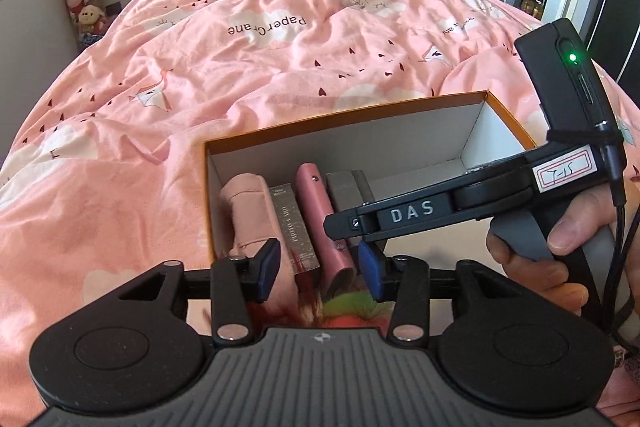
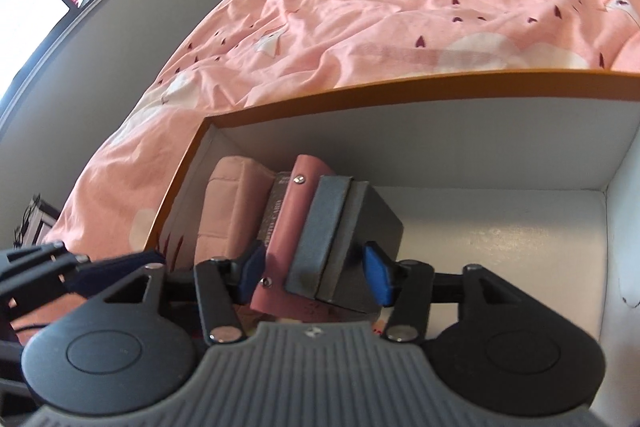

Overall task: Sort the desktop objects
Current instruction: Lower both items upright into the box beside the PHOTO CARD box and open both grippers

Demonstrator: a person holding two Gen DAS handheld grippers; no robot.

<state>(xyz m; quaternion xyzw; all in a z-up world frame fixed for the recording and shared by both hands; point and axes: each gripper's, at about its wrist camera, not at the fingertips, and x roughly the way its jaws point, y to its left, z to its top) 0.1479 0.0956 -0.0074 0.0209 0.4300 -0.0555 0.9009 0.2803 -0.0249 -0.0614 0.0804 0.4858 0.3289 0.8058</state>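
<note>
Four items lay side by side inside the orange-rimmed box (image 1: 340,115) on the bed (image 1: 240,67). Only the left view showed the right gripper (image 1: 344,223) entering; only the right view showed its fingers (image 2: 378,277) spread around the matte grey case (image 2: 344,239), apart. The left gripper (image 1: 320,267) hovered open.

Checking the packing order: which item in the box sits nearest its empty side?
The dark grey box, last in the row. The pink pouch, card pack and pink tube lie beyond it, toward the orange box's left wall.
</note>
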